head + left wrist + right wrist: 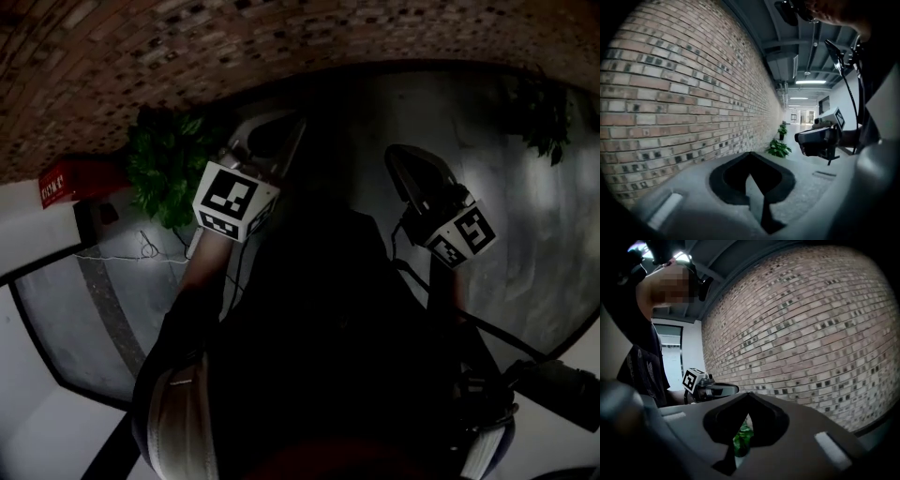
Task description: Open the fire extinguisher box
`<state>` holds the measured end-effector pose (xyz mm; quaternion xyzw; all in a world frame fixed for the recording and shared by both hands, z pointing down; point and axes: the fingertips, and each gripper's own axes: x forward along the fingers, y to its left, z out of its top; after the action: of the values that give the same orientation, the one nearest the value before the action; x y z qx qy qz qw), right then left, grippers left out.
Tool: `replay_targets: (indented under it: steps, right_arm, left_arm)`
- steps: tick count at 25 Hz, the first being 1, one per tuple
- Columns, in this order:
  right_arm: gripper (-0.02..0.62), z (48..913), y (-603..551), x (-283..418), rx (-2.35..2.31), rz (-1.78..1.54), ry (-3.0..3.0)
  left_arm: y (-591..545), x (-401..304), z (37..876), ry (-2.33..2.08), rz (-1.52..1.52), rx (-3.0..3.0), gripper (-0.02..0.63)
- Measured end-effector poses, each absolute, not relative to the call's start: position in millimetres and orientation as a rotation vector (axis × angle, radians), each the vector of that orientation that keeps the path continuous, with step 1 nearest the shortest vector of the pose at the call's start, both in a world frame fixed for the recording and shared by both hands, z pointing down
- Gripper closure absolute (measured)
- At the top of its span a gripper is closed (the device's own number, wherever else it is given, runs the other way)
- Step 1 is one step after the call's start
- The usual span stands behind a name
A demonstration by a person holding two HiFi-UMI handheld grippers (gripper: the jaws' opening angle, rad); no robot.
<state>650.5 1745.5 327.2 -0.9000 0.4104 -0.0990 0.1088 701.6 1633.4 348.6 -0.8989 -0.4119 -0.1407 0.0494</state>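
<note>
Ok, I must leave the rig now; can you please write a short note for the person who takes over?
Left hand-held gripper: shut, empty, held in the air.
Right hand-held gripper: shut, empty, also in the air.
Things: a red lettered case, likely the fire extinguisher box, is at the head view's left edge, by the brick wall and beside a plant.
Done: nothing visible; neither hand-held gripper touches it.
Left: reach the box and open it.

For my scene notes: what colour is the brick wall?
The brick wall is reddish-tan with dark flecks; right gripper view shows it best.
</note>
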Motion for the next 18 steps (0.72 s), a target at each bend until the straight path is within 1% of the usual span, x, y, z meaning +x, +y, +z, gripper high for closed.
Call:
replay_targets:
  steps: [6,13,18]
  right_arm:
    - [0.597,334.6,1676.5,713.3,-2.383,-0.345,1.664]
    - [0.597,332.1,1623.1,719.1,-2.112,-0.366,2.035]
    - [0.597,339.7,1562.9,697.5,-1.868,-0.418,2.309]
  left_arm:
    - [1543.3,715.6,354.8,-0.714,-0.537,-2.931,0.605]
    - [1488.0,679.0,357.2,-0.251,-0.604,-3.067,0.605]
    - [1445.5,625.7,368.5,0.109,-0.632,-3.121,0.604]
